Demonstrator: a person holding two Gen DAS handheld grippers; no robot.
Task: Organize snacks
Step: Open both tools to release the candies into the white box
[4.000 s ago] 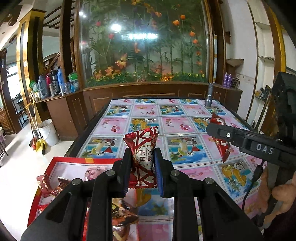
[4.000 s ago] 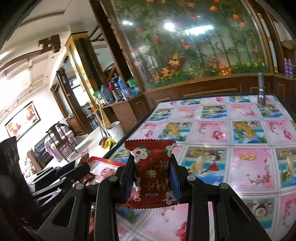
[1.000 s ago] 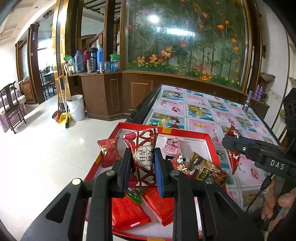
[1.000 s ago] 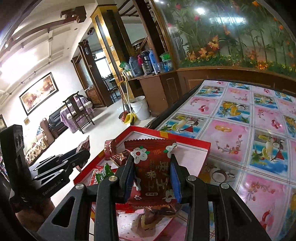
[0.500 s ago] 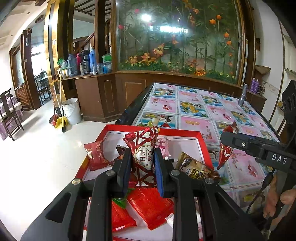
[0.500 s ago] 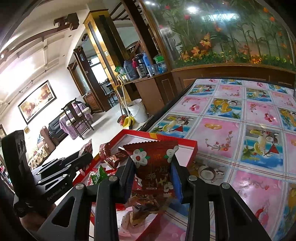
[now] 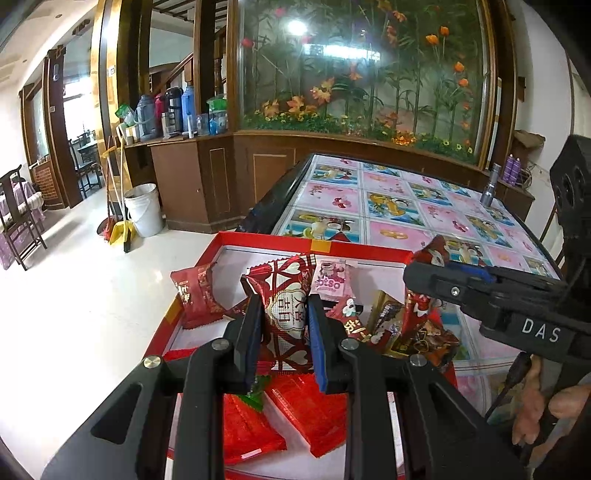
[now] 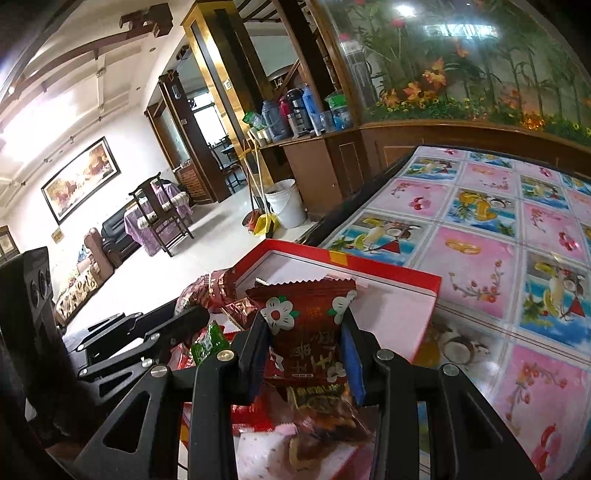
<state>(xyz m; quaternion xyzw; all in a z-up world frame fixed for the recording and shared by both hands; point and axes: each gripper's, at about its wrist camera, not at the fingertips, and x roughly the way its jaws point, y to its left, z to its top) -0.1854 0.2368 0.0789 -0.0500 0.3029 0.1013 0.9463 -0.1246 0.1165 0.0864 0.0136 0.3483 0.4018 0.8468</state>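
Light: I see bright daylight from the doorway on the left, blown out on the white ceiling (image 8: 48,122).
Glare: lamp reflections on the tall glass flower display panel (image 7: 295,26).
Distortion: strong fisheye bend, dark corners.
Blur: the right view's red flower-printed snack packet (image 8: 306,332) looks soft.

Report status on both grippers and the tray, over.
Left gripper shut on heart-pattern packet, over red tray. Right gripper shut on flower-print packet, above tray. Loose snacks piled beneath; drop spots crowded.
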